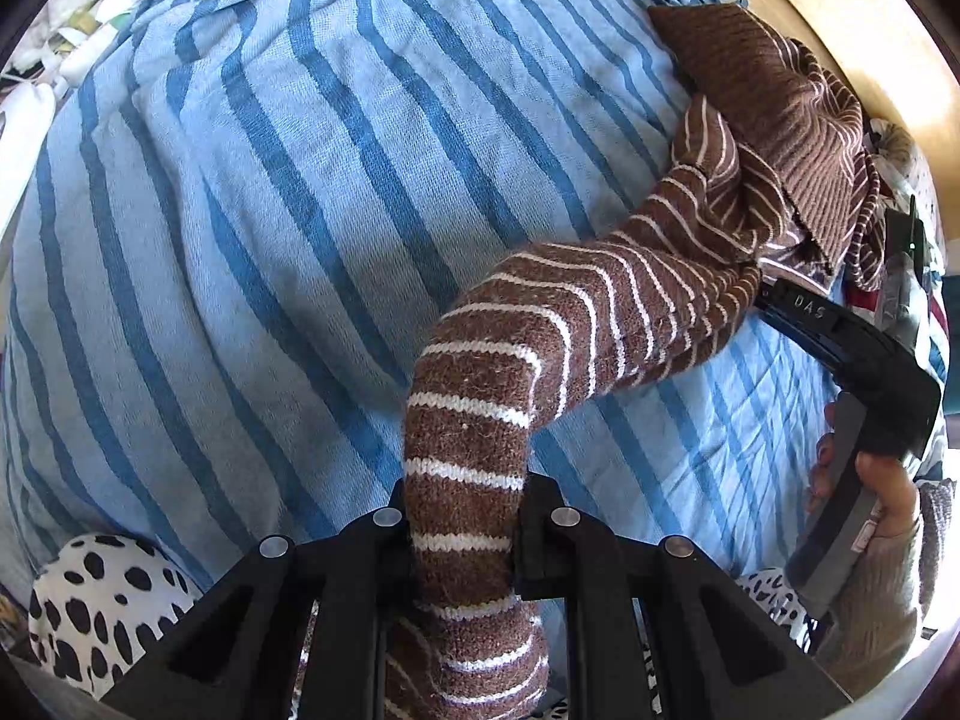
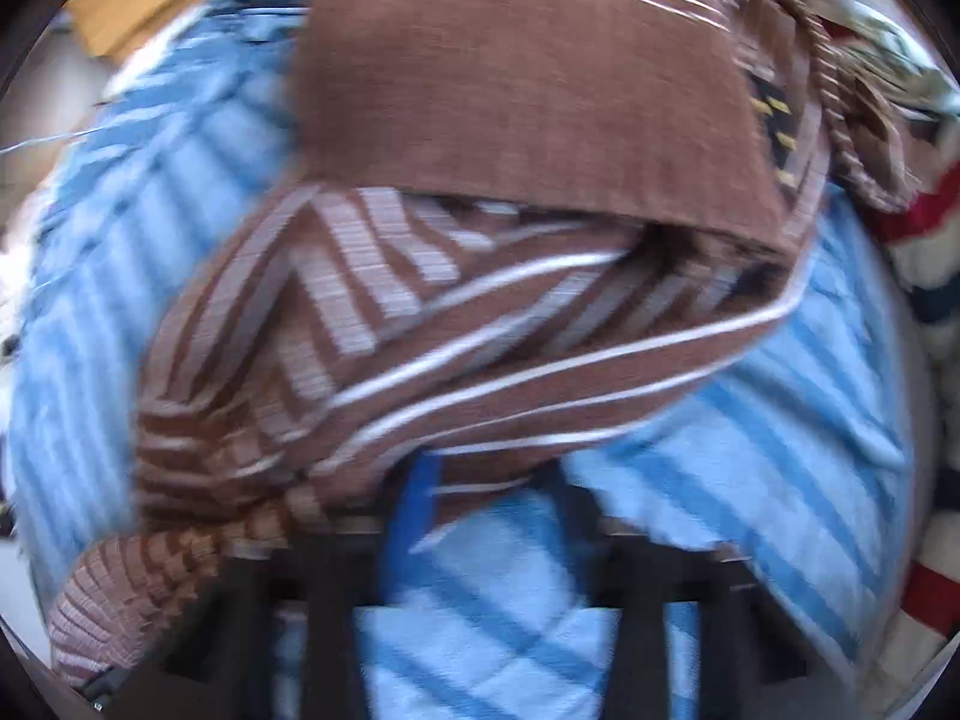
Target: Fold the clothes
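Left gripper point(image 1: 462, 531) is clamped on the brown striped sweater's sleeve point(image 1: 540, 348), which runs up and right to the bunched body point(image 1: 774, 120) on the blue striped bedspread point(image 1: 270, 210). Right gripper point(image 2: 489, 516) sits at the body's near edge; too blurry to tell its jaws. Wood floor beyond.

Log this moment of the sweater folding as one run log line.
left hand-held gripper: shut on brown striped sweater sleeve | right hand-held gripper: at sweater edge, grip unclear from blur | surface: blue striped blanket
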